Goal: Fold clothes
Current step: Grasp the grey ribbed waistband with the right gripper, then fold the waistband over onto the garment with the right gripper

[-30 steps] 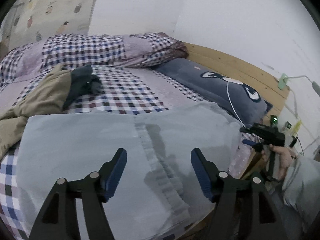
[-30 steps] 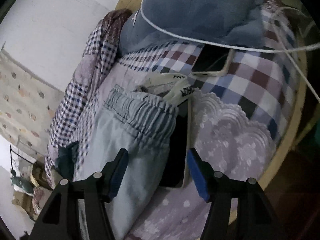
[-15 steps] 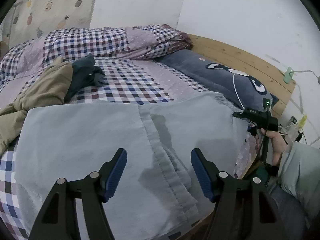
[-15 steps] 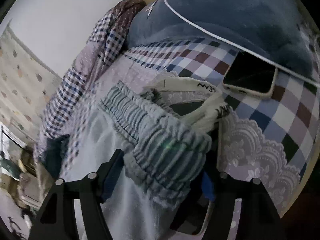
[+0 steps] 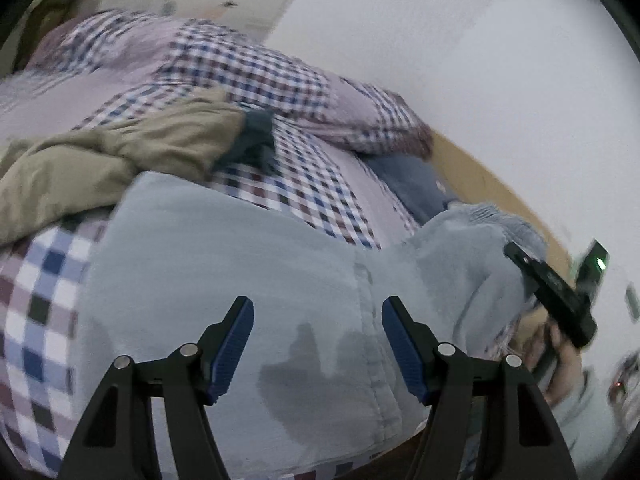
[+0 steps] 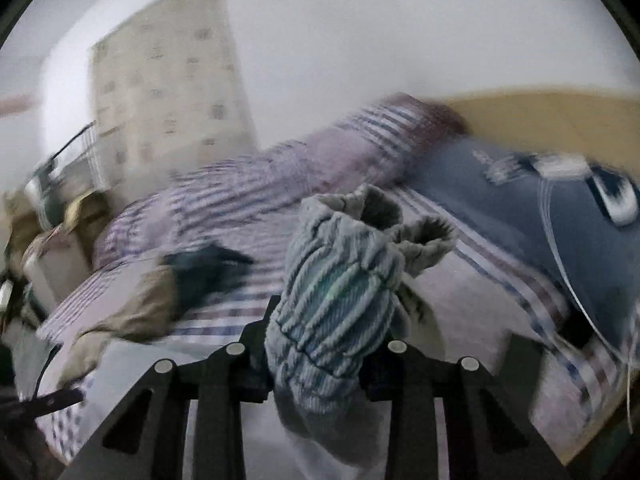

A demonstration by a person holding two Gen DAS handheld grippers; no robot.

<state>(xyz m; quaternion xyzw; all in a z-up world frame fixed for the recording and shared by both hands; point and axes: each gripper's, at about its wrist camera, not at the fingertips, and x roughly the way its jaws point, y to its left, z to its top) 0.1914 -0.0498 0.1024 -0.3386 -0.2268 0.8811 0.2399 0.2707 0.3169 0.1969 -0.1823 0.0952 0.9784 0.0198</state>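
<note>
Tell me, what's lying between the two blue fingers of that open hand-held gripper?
In the left wrist view, the pale blue trousers spread on the bed fill the gap between the left hand-held gripper fingers, with a stitched seam near the right finger.

No writing, label or number can be read in either view. Both are blurred, and the white marks on the dark blue plush pillow [image 6: 520, 216] stay illegible

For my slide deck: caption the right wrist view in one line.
Right claw shut on the ribbed waistband of light blue trousers, lifted above the checked bedsheet.
</note>
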